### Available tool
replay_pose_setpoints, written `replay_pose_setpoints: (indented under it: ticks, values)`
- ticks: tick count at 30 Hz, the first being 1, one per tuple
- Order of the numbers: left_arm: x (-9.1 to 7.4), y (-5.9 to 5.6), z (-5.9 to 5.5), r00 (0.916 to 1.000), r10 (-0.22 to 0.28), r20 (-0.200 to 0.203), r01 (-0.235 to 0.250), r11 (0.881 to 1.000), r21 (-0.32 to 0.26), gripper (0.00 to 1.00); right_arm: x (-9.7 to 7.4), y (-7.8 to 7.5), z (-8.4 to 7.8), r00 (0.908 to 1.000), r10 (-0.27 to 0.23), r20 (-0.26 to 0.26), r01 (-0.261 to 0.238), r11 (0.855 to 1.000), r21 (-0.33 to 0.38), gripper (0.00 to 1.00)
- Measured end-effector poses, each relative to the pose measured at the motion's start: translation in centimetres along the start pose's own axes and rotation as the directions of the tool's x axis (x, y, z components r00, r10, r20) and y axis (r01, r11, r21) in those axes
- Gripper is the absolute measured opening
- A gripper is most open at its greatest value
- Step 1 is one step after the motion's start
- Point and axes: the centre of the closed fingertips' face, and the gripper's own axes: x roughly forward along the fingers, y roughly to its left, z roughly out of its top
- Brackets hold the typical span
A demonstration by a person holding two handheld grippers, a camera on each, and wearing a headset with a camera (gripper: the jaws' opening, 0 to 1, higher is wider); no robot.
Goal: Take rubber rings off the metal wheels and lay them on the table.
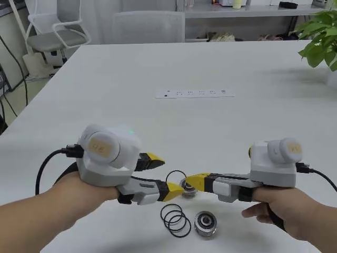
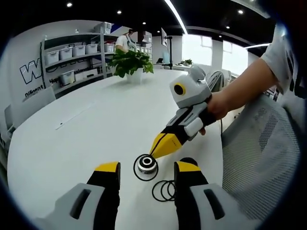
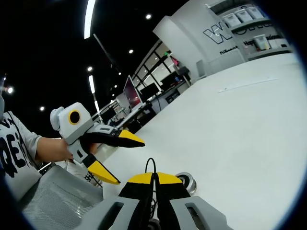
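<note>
A metal wheel sits on the table just ahead of the left gripper, whose jaws stand apart. The right gripper meets it from the opposite side, pinching a rubber ring. Loose rings and a second wheel lie beside both tips, nearer the person. A power strip lies well beyond.

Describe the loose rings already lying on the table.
The loose rings are thin black rubber loops, several overlapping in a flat heap on the white table. In the head view they lie close beside a metal wheel, nearer the person than the left gripper and right gripper, which do not touch them.
</note>
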Motion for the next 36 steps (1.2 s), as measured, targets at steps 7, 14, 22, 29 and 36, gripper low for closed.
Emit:
replay_pose_setpoints:
  ticks: [7, 14, 22, 29, 36]
  values:
    - [-1.2, 0.1, -0.4, 0.9998, 0.016, 0.009, -0.016, 1.0, -0.018, 0.48, 0.1, 0.6, -0.2, 0.9997, 0.023, -0.009, -0.023, 1.0, 0.01, 0.0]
    - [-2.4, 0.3, -1.1, 0.9994, 0.032, 0.009, -0.032, 0.999, -0.031, 0.53, 0.3, 1.2, -0.8, 0.9981, 0.052, -0.032, -0.052, 0.998, 0.022, 0.0]
    - [-3.5, 0.2, -2.2, 0.9991, 0.041, -0.001, -0.041, 0.998, -0.041, 0.57, 0.6, 1.8, -2.1, 0.9935, 0.079, -0.082, -0.076, 0.996, 0.039, 0.0]
    - [-4.2, 0.0, -3.0, 0.9987, 0.05, -0.007, -0.05, 0.997, -0.063, 0.58, 0.8, 1.8, -3.3, 0.9888, 0.071, -0.132, -0.069, 0.997, 0.015, 0.0]
    - [-4.4, -0.1, -3.6, 0.9985, 0.053, -0.014, -0.054, 0.996, -0.072, 0.58, 1.0, 1.2, -4.5, 0.9822, 0.034, -0.185, -0.039, 0.999, -0.024, 0.0]
